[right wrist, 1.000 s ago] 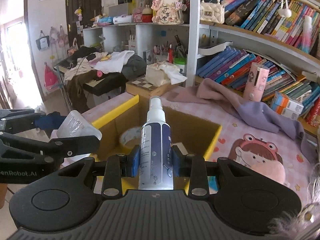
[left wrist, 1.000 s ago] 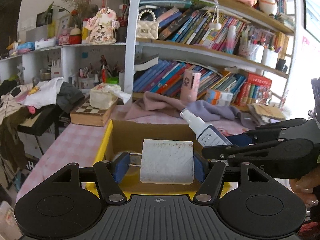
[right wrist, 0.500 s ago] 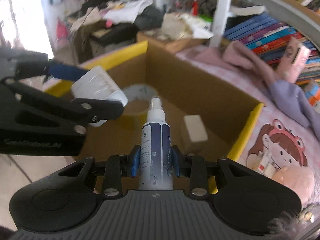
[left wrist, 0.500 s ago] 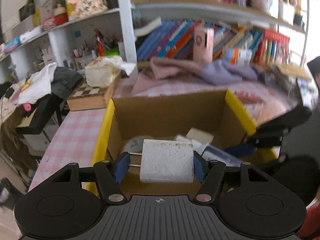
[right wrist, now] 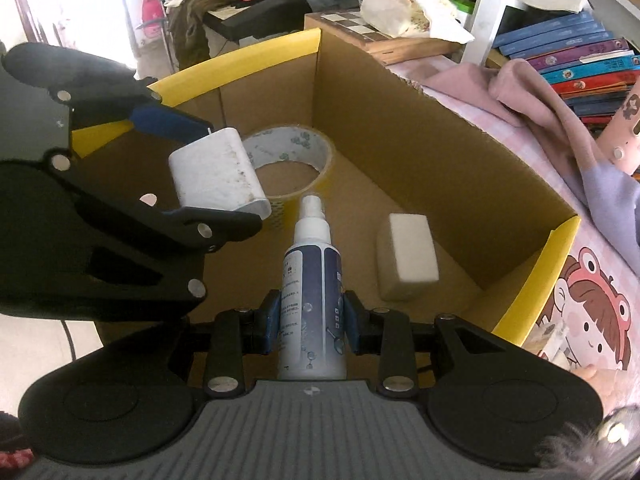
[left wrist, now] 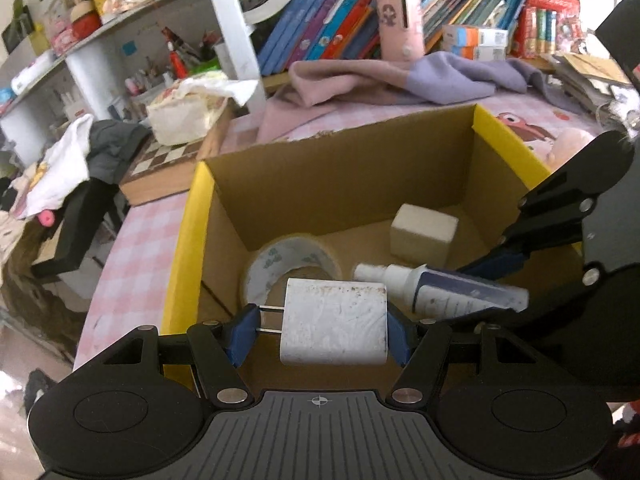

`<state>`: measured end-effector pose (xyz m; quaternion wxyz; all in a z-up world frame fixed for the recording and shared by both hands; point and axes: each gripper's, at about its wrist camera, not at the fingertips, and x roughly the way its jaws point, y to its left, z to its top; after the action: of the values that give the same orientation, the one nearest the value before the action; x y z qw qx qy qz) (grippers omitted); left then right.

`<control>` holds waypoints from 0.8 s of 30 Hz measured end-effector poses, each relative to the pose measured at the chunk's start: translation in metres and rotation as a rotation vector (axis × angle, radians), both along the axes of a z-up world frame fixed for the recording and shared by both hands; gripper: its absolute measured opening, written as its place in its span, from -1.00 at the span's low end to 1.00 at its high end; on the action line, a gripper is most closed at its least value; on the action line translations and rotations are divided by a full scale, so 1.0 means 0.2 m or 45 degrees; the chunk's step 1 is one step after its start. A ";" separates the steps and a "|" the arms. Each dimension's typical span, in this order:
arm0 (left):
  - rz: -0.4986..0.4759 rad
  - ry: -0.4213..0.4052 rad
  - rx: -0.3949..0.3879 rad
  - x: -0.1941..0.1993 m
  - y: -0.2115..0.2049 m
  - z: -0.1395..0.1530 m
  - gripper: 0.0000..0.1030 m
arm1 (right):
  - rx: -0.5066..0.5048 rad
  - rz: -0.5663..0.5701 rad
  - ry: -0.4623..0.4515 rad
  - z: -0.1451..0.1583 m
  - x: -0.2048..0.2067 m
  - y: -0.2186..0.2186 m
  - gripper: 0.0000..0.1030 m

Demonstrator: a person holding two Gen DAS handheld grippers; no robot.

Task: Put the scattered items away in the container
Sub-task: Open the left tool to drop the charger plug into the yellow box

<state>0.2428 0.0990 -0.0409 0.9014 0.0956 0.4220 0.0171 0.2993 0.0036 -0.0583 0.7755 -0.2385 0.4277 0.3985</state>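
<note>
A cardboard box with yellow top edges stands on the pink checked table. My left gripper is shut on a white plug charger, held over the box's near left part; the charger also shows in the right wrist view. My right gripper is shut on a white and dark blue spray bottle, held inside the box opening, nozzle pointing forward; the bottle also shows in the left wrist view. A tape roll and a white block lie on the box floor.
A pink and lilac cloth lies behind the box, before shelves of books. A chessboard box with a tissue pack sits at the back left. A cartoon mat lies right of the box.
Both grippers have tilted down and moved over the box; the view now looks into it. The charger and the spray bottle stay gripped and are lower, within the box opening.
</note>
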 end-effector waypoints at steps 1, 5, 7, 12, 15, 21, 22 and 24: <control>0.029 0.003 -0.013 -0.01 0.01 0.00 0.26 | 0.003 0.000 -0.004 0.00 0.00 0.00 -0.41; 0.078 0.046 -0.047 0.00 0.03 0.00 0.26 | 0.026 0.000 -0.007 0.01 -0.01 -0.01 -0.41; 0.076 0.071 -0.027 0.01 0.03 0.01 0.27 | 0.032 -0.002 -0.005 0.01 -0.01 -0.01 -0.41; 0.063 0.054 0.131 0.01 -0.03 0.04 0.29 | 0.099 -0.040 -0.021 0.03 -0.01 -0.03 -0.31; 0.084 -0.041 0.179 -0.03 -0.07 0.10 0.42 | 0.133 -0.053 -0.052 0.05 -0.03 -0.04 -0.25; 0.155 -0.223 0.109 -0.11 -0.09 0.24 0.59 | 0.265 -0.061 -0.119 0.16 -0.06 -0.11 0.00; 0.168 -0.249 0.111 -0.12 -0.10 0.26 0.59 | 0.288 -0.063 -0.137 0.18 -0.07 -0.13 0.00; 0.183 -0.298 0.105 -0.14 -0.11 0.30 0.59 | 0.329 -0.065 -0.169 0.22 -0.07 -0.15 0.00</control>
<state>0.2150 0.0765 0.0183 0.9362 0.0995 0.3186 0.1101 0.2853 -0.0270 -0.0137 0.8363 -0.1517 0.3265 0.4136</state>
